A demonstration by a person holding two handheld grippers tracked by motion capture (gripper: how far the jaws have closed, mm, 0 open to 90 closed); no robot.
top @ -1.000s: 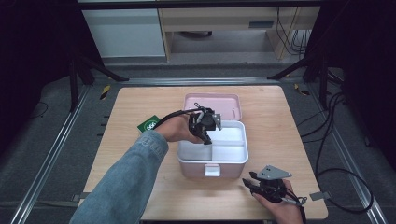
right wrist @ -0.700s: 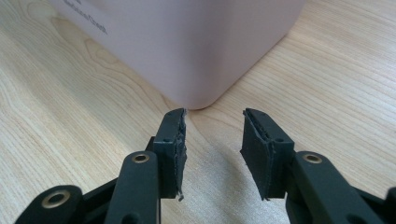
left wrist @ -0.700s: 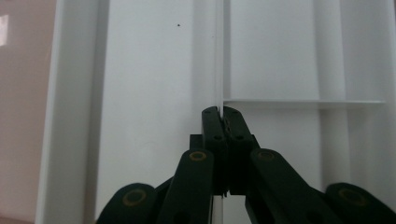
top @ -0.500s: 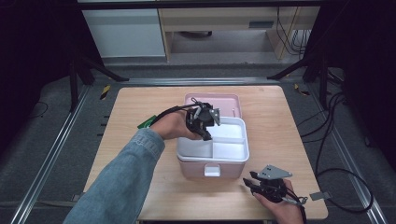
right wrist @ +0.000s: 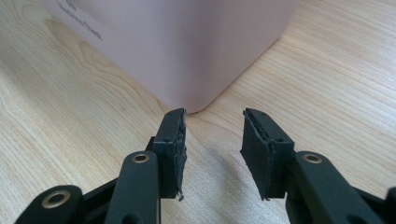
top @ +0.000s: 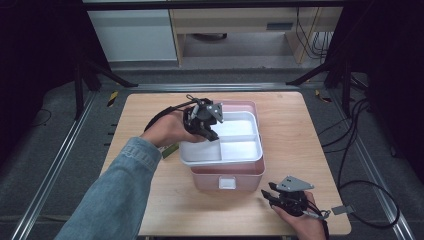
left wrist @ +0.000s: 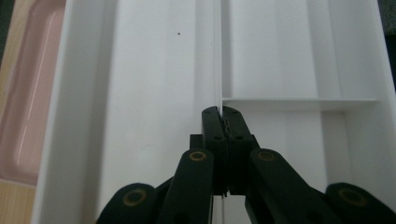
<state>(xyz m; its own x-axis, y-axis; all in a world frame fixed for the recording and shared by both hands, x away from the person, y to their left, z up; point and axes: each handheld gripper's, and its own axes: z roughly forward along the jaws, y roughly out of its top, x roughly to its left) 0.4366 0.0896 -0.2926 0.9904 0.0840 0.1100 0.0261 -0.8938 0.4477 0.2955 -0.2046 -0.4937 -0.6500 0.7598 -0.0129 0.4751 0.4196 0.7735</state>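
Near the table's front right corner, the right hand-held gripper rests with its jaws apart and nothing between them, pointing at the front right corner of the pink box. That box stands at the middle of the table. Above it, tilted and partly out of the box, hangs the white divided tray, its centre partition pinched in the closed jaws of the left hand-held gripper. Behind, a pink lid lies flat.
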